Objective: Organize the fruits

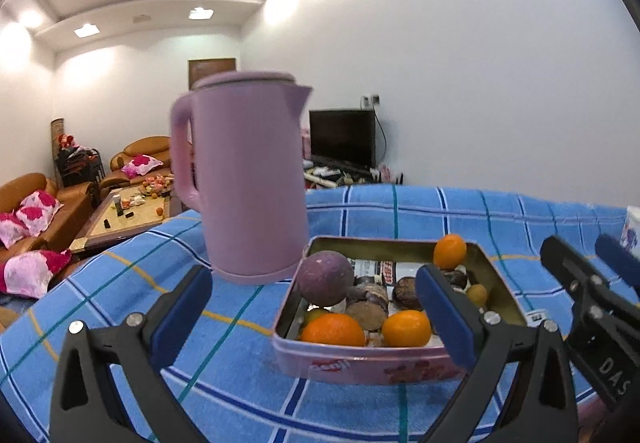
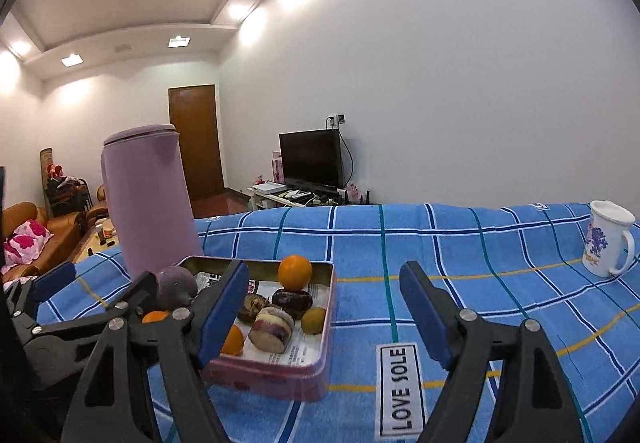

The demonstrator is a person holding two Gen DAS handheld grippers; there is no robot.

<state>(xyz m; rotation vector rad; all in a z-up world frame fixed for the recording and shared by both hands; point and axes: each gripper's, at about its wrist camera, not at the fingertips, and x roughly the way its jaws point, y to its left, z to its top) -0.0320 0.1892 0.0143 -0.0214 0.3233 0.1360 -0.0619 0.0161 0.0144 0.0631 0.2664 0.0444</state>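
A shallow pink tin (image 1: 380,367) sits on the blue plaid cloth and holds mixed fruit. In it are oranges (image 1: 333,329), a round purple fruit (image 1: 325,277), several dark brown pieces and a small yellow-green one (image 1: 477,294). My left gripper (image 1: 314,313) hovers open just in front of the tin, with nothing between its pads. In the right wrist view the tin (image 2: 280,375) lies low and left, one orange (image 2: 295,272) at its far side. My right gripper (image 2: 324,313) is open and empty, its left finger over the tin. The left gripper (image 2: 96,287) shows at the left edge.
A tall lilac kettle (image 1: 248,179) stands right behind the tin's left corner. A white mug (image 2: 608,243) with a purple print stands far right on the cloth. A "LOVE SOLE" label (image 2: 400,389) is sewn on the cloth. The right gripper (image 1: 588,255) crowds the tin's right side.
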